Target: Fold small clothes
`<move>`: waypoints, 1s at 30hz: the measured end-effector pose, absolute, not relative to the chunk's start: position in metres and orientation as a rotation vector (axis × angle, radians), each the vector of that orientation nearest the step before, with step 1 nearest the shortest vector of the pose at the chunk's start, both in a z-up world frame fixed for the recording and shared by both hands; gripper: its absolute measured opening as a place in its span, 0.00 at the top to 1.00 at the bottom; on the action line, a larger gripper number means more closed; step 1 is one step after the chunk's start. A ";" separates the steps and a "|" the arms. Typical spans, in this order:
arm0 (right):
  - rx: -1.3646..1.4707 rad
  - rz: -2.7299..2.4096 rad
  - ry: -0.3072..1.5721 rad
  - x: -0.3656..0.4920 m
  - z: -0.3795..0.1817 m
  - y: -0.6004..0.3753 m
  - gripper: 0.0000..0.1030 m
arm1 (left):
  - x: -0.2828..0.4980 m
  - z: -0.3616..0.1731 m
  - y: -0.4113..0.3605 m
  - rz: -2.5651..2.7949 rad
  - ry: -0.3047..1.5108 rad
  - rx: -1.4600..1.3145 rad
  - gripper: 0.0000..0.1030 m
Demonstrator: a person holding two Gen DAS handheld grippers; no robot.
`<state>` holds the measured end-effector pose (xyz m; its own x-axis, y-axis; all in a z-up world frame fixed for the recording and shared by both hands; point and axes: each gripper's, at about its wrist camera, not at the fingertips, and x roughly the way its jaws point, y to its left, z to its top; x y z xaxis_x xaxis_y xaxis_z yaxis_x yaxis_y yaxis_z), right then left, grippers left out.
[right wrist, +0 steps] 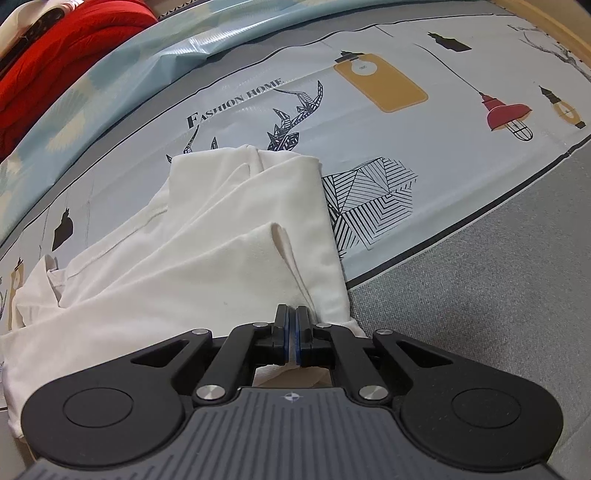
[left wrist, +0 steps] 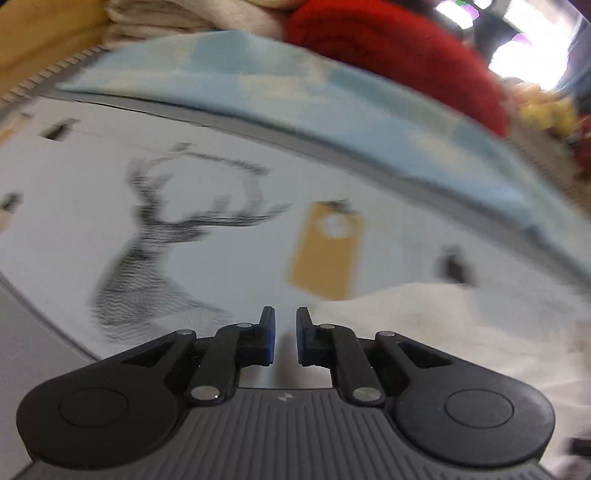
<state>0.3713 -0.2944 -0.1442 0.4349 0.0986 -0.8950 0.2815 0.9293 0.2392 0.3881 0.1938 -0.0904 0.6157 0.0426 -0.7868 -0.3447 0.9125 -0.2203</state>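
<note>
White cotton garment (right wrist: 192, 251) lies crumpled on the printed mat (right wrist: 424, 155), partly folded over itself, spreading from centre out to 8 o'clock in the right wrist view. Its near edge runs under the right gripper (right wrist: 291, 332) at 6 o'clock; that gripper's blue pads are pressed together w/ a thin bit of the white fabric pinched between them, more cloth showing just below the jaws. Garment covers part of the deer print (right wrist: 295, 110); "FASHION HOME" lettering sits at 11 o'clock of it. Yellow lamp graphic (right wrist: 384, 86) at 1 o'clock, red lamp graphic (right wrist: 506, 112) at 2 o'clock. Grey carpet-like surface (right wrist: 498, 295) at 4 o'clock, off the mat edge. Light blue patterned cloth (right wrist: 110, 85) at 10 o'clock, red fabric (right wrist: 55, 59) beyond it at 11.

Left wrist view is motion-blurred. Left gripper (left wrist: 285, 334) at 6 o'clock, jaws narrowly apart, nothing between the pads. Same white garment (left wrist: 461, 321) shows at 4 o'clock, just beside the gripper, not touching as far as I can tell. Deer print (left wrist: 159, 240) at 9 o'clock, yellow lamp graphic (left wrist: 325, 251) near centre. Light blue cloth (left wrist: 295, 96) across 12 o'clock, red fabric (left wrist: 399, 55) at 1 o'clock, beige folded textiles (left wrist: 177, 18) at 11.
</note>
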 end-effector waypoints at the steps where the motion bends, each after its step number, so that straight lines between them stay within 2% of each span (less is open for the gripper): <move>1: 0.380 -0.116 1.123 0.372 -0.144 -0.295 0.98 | 0.388 -0.086 0.190 0.179 0.887 -0.383 0.88; 10: 0.369 -0.138 1.112 0.368 -0.136 -0.294 0.98 | 0.374 -0.080 0.169 -0.054 1.050 -0.277 0.87; 14: 0.372 -0.153 1.106 0.363 -0.128 -0.299 0.98 | 0.358 -0.104 0.167 -0.040 1.198 -0.135 0.88; 15: 0.370 -0.157 1.103 0.361 -0.125 -0.300 0.98 | 0.351 -0.109 0.168 -0.021 1.217 -0.096 0.83; 16: 0.364 -0.161 1.099 0.359 -0.121 -0.301 0.98 | 0.347 -0.108 0.169 -0.013 1.219 -0.094 0.78; 20: 0.347 -0.169 1.047 0.347 -0.096 -0.307 0.98 | 0.328 -0.097 0.166 -0.090 1.126 -0.185 0.78; 21: 0.345 -0.168 1.029 0.343 -0.088 -0.309 0.98 | 0.329 -0.110 0.164 -0.085 1.177 -0.182 0.81; 22: 0.340 -0.168 1.011 0.338 -0.082 -0.310 0.98 | 0.326 -0.123 0.163 -0.047 1.227 -0.166 0.95; 23: 0.330 -0.167 0.991 0.333 -0.075 -0.310 0.98 | 0.321 -0.123 0.162 -0.018 1.212 -0.170 0.95; 25: 0.333 -0.181 0.968 0.320 -0.064 -0.314 0.98 | 0.308 -0.097 0.155 0.027 1.185 -0.200 0.91; 28: 0.391 -0.171 0.950 0.290 -0.040 -0.327 0.98 | 0.276 -0.039 0.135 -0.053 1.051 -0.166 0.83; 30: 0.391 -0.148 0.932 0.268 -0.018 -0.337 0.98 | 0.252 -0.009 0.126 -0.082 1.002 -0.119 0.82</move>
